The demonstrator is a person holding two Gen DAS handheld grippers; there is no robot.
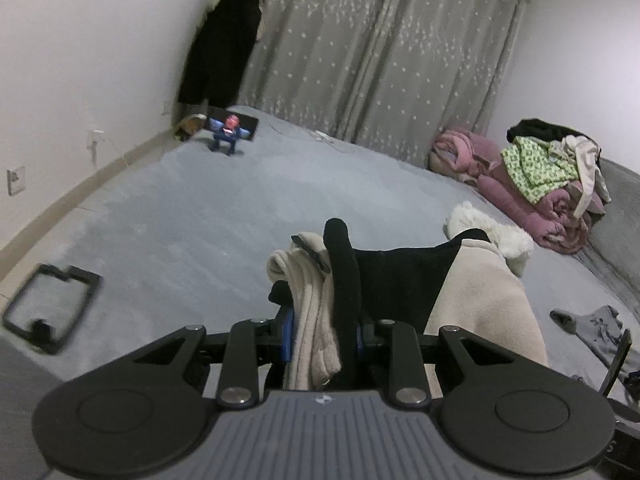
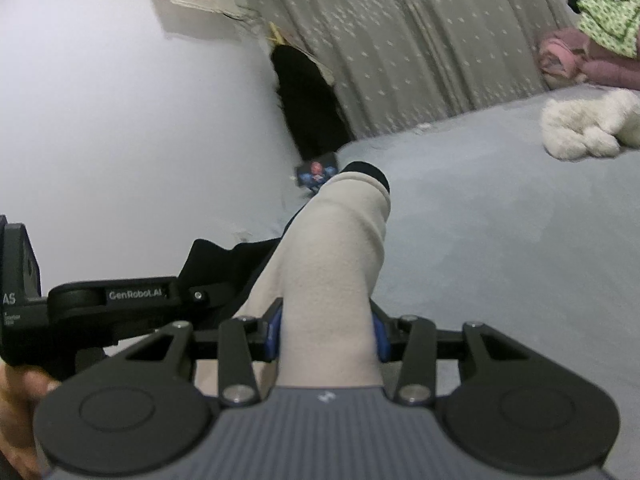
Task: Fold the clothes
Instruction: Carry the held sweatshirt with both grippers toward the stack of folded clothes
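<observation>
2 grippers hold 1 piece of clothing up over the bed (image 1: pixel 200 208). The left gripper (image 1: pixel 325 338) pinches a bunch of the beige and black jacket (image 1: pixel 480 296). The right gripper (image 2: pixel 327 334) squeezes its beige sleeve (image 2: pixel 332 248), which ends in a black cuff. The fluffy white collar (image 2: pixel 580 128) lies on the grey bed. Far behind are a clothes pile (image 1: pixel 548 176), a small toy (image 1: pixel 229 132) and a grey curtain (image 1: pixel 380 48).

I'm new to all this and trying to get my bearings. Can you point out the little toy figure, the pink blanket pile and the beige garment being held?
toy figure (image 1: pixel 228 133), left wrist view, on its blue body.
pink blanket pile (image 1: pixel 520 196), left wrist view, on a lower roll.
beige garment (image 2: pixel 332 264), right wrist view, on its bunched cloth.
</observation>
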